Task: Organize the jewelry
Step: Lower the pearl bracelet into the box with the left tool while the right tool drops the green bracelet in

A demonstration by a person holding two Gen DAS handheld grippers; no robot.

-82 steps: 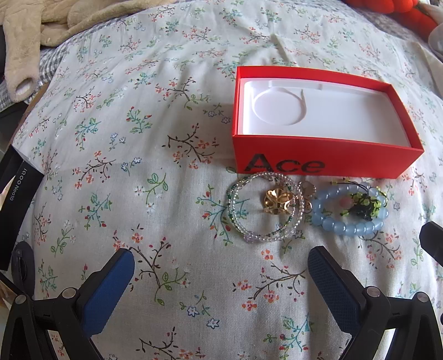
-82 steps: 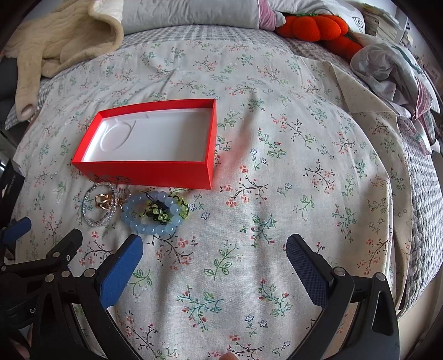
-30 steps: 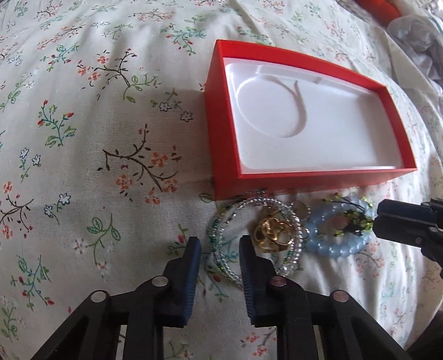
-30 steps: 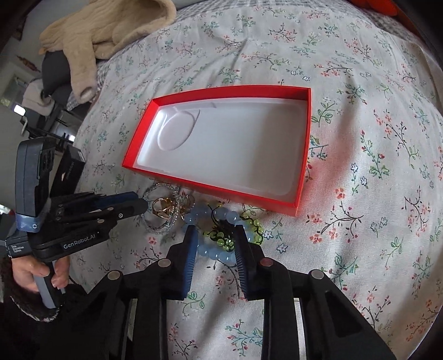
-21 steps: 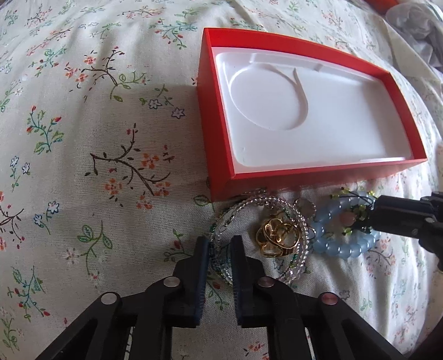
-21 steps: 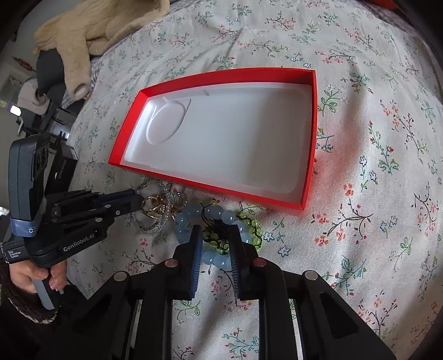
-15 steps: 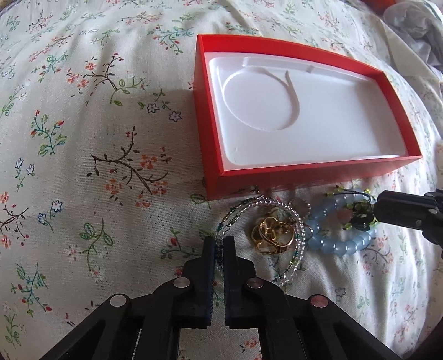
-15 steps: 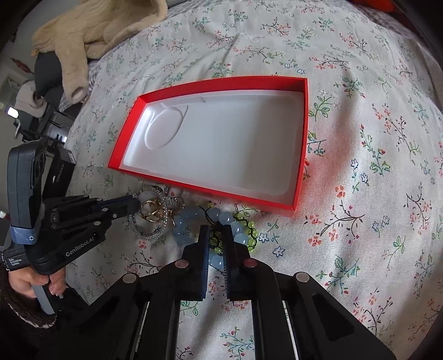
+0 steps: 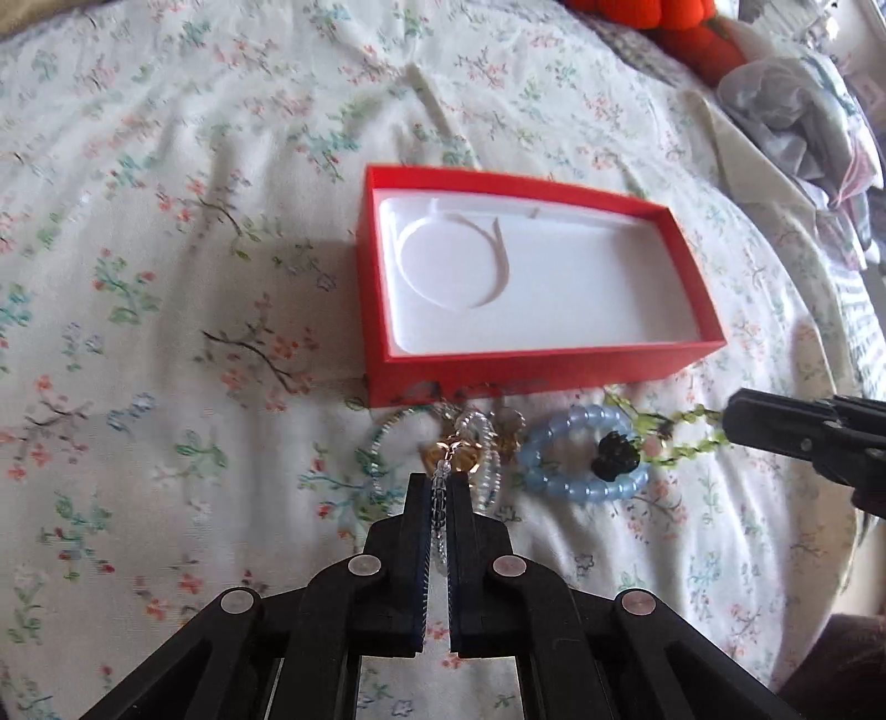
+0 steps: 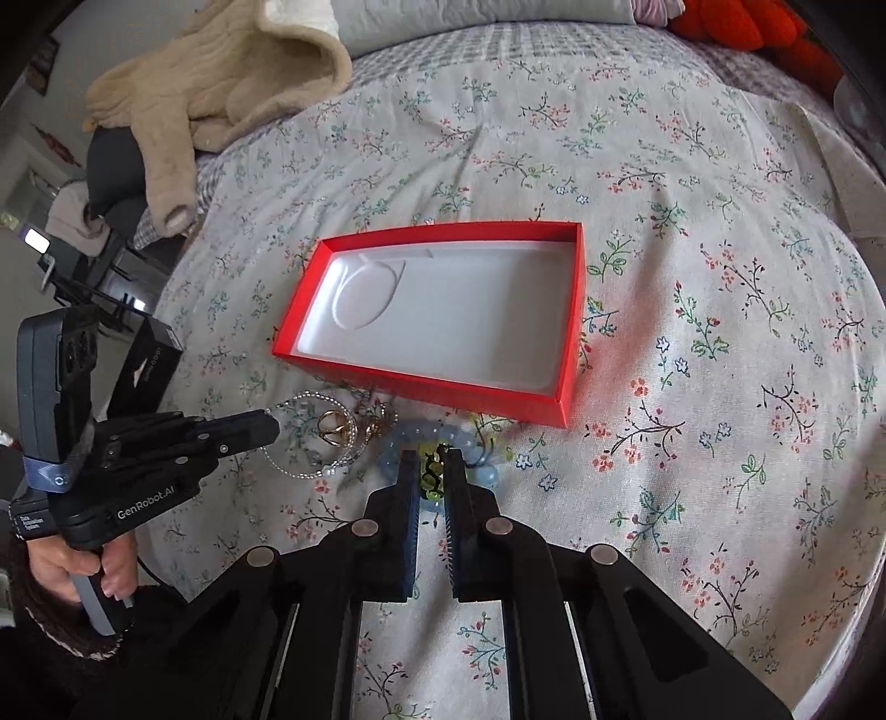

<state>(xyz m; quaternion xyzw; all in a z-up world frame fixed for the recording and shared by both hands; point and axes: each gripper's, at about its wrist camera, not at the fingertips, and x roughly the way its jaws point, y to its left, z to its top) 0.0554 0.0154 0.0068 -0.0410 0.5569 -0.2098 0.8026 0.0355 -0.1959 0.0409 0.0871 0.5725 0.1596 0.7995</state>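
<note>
A red box (image 9: 531, 374) with a white insert lies open on the floral bedspread; it also shows in the right wrist view (image 10: 421, 382). In front of it lie a clear beaded bracelet (image 9: 487, 476) with a gold charm (image 9: 451, 457), a light blue bead bracelet (image 9: 559, 482) and a green bead strand (image 9: 692, 443). My left gripper (image 9: 439, 487) is shut on the clear beaded bracelet and lifts one side. My right gripper (image 10: 431, 462) is shut on the green bead strand (image 10: 432, 476), over the blue bracelet (image 10: 482, 479).
A beige knit garment (image 10: 210, 94) lies at the bed's far left. An orange plush (image 9: 681, 27) and crumpled clothes (image 9: 797, 111) sit at the far right. A black box (image 10: 147, 368) rests at the left bed edge.
Both grippers closed from wide open onto the jewelry. The left one now lifts the clear bracelet up; the right one pulls the green strand away from the blue bracelet.
</note>
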